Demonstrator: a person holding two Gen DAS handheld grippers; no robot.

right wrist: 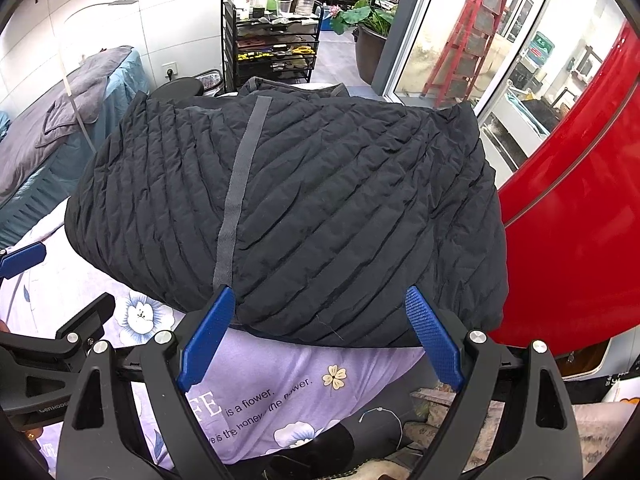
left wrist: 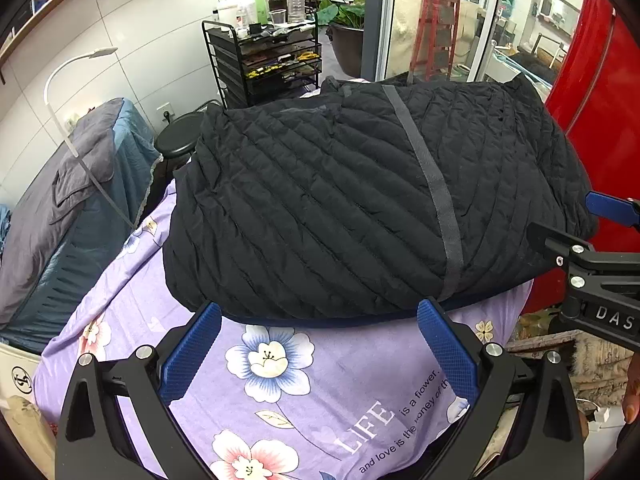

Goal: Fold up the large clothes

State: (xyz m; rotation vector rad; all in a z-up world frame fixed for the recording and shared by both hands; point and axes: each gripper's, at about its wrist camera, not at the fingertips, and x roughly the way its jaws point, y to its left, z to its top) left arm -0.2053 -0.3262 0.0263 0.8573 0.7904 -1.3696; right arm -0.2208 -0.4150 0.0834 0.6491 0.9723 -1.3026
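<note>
While the jacket (left wrist: 360,200) lies folded in a black quilted heap on the sheet (left wrist: 304,396), both claws hang over its near hem, tilted steeply down. The left claw (left wrist: 320,344) is spread wide, nothing between its blue pads (left wrist: 192,352); the pad tips sit just at the hem, at 6 o'clock from the heap, and whether they touch the cloth cannot be told. The right claw (right wrist: 320,332) is spread as wide, also empty, with its tips overlapping the hem in the right wrist view. A grey strap (right wrist: 240,184) runs across the jacket from 12 to 6 o'clock and ends just beside the right claw's left pad (right wrist: 208,336). In the left view the right claw shows at 3 o'clock, near the jacket's side edge; in the right view the left claw sits at 9 o'clock. The sheet lies bare toward 6 o'clock under both claws. A red panel (right wrist: 568,200) crowds the jacket's edge at 3 o'clock. At 9 o'clock stands a bed (left wrist: 60,216), at 12 o'clock a black cart (left wrist: 264,64), with a stool (left wrist: 176,140) just beside the jacket's far left corner.
</note>
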